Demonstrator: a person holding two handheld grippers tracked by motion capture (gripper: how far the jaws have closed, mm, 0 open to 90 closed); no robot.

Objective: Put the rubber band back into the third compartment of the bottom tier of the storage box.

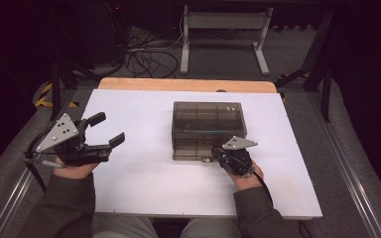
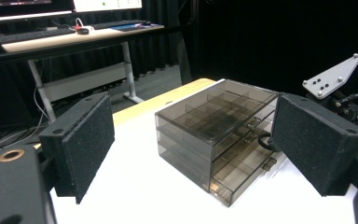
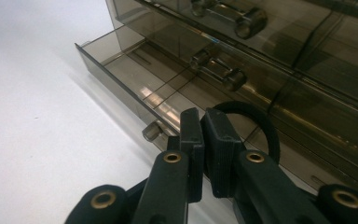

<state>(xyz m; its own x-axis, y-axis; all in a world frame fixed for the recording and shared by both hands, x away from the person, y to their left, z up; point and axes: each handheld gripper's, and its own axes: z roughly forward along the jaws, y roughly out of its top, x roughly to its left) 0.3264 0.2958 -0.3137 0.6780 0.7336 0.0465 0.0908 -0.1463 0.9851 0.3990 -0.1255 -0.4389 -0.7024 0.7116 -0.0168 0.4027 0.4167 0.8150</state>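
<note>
A smoky see-through drawer box stands mid-table with three drawers. Its bottom drawer is pulled partway out. My right gripper is at the drawer front, its jaws shut on a black rubber ring that hangs over the open drawer. My left gripper hovers at the table's left side, apart from the box. It points at the box, and its foam pads are wide open with nothing between them.
The box rests on a white board laid over a wooden table. Beyond the table stand a desk frame and loose cables on the floor. A desk with a keyboard shows in the left gripper view.
</note>
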